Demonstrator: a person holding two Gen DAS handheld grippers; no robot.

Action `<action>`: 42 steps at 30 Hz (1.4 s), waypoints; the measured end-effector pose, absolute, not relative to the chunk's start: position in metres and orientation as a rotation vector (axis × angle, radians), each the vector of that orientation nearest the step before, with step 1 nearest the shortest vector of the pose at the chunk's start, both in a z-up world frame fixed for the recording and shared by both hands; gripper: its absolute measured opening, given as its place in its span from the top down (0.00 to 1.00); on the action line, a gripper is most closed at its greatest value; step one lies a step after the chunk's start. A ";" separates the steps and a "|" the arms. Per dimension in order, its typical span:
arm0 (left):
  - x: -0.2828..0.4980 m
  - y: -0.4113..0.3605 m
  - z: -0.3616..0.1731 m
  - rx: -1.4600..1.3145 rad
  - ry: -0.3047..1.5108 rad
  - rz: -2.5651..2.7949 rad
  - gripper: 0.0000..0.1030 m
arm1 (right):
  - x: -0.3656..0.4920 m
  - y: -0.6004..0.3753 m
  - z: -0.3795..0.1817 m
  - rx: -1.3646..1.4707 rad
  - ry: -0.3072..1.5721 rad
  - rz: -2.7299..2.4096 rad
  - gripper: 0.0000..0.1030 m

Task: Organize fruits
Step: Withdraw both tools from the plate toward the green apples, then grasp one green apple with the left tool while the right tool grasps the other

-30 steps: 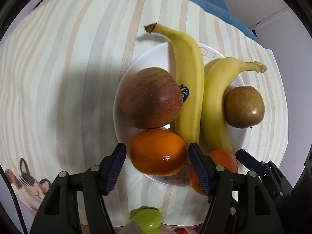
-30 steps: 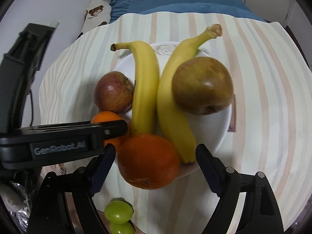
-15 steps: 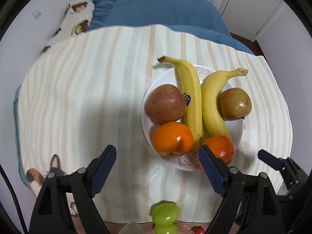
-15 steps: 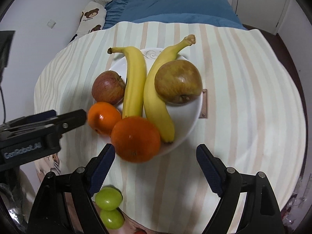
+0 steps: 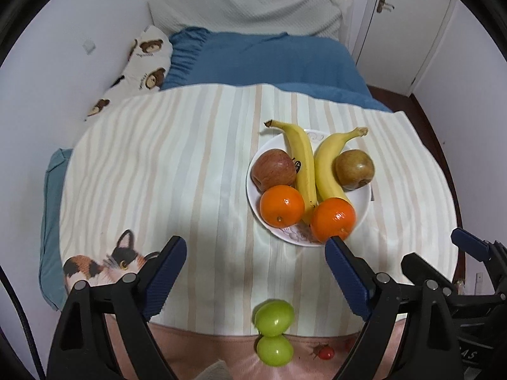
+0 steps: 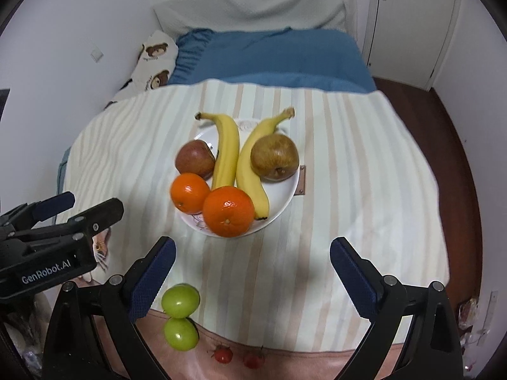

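A white plate (image 5: 364, 198) (image 6: 289, 194) on the striped cloth holds two bananas (image 5: 301, 158) (image 6: 226, 152), a red apple (image 5: 274, 169) (image 6: 195, 160), a brown apple (image 5: 355, 167) (image 6: 274, 156) and two oranges (image 5: 282, 205) (image 6: 228, 210). My left gripper (image 5: 255, 247) (image 6: 95, 201) hangs above the cloth, near and left of the plate. Its jaws are opening with nothing between them. My right gripper (image 6: 252, 247) (image 5: 431, 247) hovers on the plate's near side. Its jaws are opening too and hold nothing.
Two green fruits (image 5: 274, 313) (image 6: 180, 300) lie at the table's near edge, with small red tomatoes (image 6: 223, 354) beside them. A cat print (image 5: 107, 259) marks the cloth's near-left corner. Behind the table is a bed with a blue cover (image 5: 263, 60).
Both grippers have lifted up and back from the plate, which now looks smaller and farther. The oranges that sat between the jaws stay on the plate. Both pairs of jaws stand wider.
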State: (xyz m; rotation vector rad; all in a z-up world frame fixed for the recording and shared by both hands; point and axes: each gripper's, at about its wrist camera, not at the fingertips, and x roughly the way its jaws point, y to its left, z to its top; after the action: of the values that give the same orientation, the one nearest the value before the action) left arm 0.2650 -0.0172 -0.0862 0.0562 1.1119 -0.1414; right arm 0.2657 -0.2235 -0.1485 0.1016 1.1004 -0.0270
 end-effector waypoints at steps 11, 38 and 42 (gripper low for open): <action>0.201 -0.009 -0.027 0.040 0.959 -0.149 0.13 | 0.198 -0.213 -0.079 0.058 0.953 -0.041 0.03; 0.154 -0.001 -0.035 0.039 0.987 -0.148 0.13 | 0.146 -0.216 -0.062 0.163 0.949 -0.003 0.03; 0.173 0.000 -0.087 0.046 1.115 -0.154 0.13 | 0.160 -0.231 -0.118 0.300 1.081 0.042 0.03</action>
State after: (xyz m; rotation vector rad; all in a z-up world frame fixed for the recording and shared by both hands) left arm 0.1734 -0.0003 -0.0873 0.0459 1.1152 -0.1543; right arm 0.1597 -0.2308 -0.1180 0.3004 1.0810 0.0422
